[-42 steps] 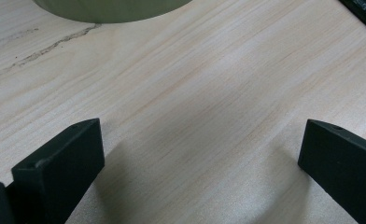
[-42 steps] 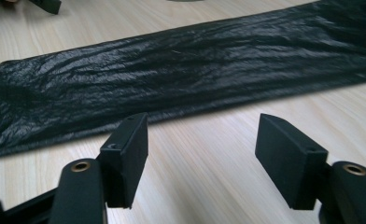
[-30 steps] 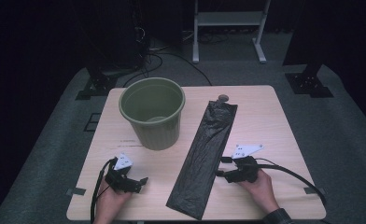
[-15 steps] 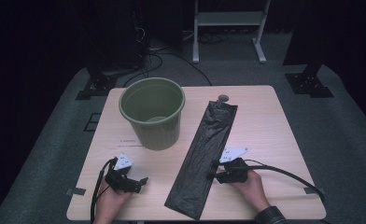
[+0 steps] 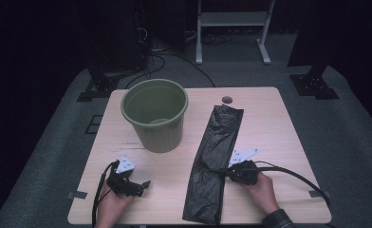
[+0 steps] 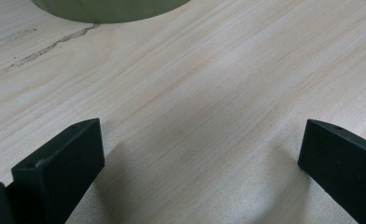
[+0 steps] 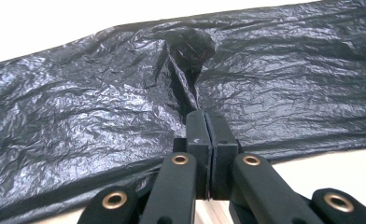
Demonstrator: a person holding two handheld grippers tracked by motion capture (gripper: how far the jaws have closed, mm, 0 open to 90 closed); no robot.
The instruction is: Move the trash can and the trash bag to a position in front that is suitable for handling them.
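Pinched tight, the right gripper (image 7: 204,122) has just closed its jaws on a fold at the black trash bag's (image 5: 215,161) right edge; that bag lies lengthwise right of the green bin (image 5: 154,114). Spread wide over bare table (image 6: 209,93), the left gripper (image 5: 135,186) rests near-left.

Grey carpet floor (image 5: 355,142), white stand (image 5: 231,19), dark room.

No readable text, label or sign anywhere.
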